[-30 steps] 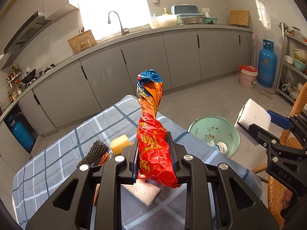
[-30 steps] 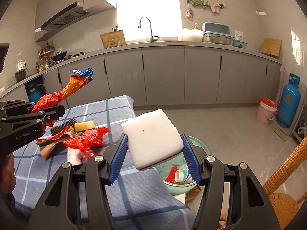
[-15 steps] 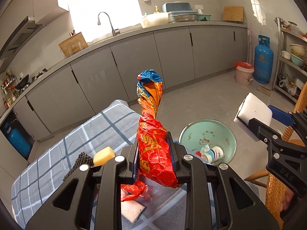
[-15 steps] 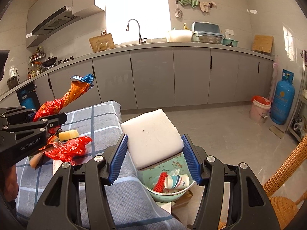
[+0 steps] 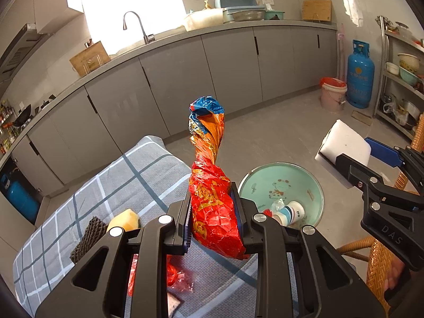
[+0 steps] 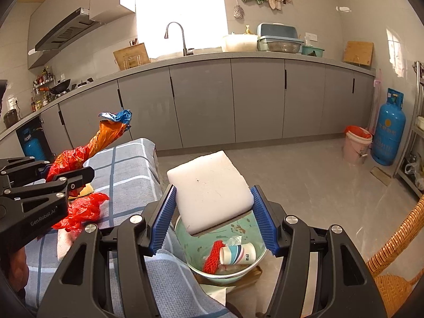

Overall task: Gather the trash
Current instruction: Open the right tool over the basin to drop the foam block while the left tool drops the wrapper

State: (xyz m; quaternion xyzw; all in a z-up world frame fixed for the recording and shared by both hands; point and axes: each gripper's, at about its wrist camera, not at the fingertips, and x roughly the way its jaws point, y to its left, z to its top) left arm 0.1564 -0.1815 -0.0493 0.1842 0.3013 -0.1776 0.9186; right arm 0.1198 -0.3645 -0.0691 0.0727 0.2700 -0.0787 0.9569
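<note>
— What does the trash look like?
— A crinkled foil wrapper (image 5: 213,206), red with gold print, twisted to an orange neck and a blue tip, standing up from the left gripper (image 5: 213,220), which is clamped on it above the checked desk (image 5: 137,175). The right gripper (image 6: 212,212) squeezes a white foam block (image 6: 209,190).
— And beyond them?
— Just past the desk edge, a mint basin (image 6: 233,273) on the floor holds a striped paper cup (image 6: 237,254) and what may be red netting (image 6: 213,257). Red plastic (image 6: 82,210) lies on the desk.
</note>
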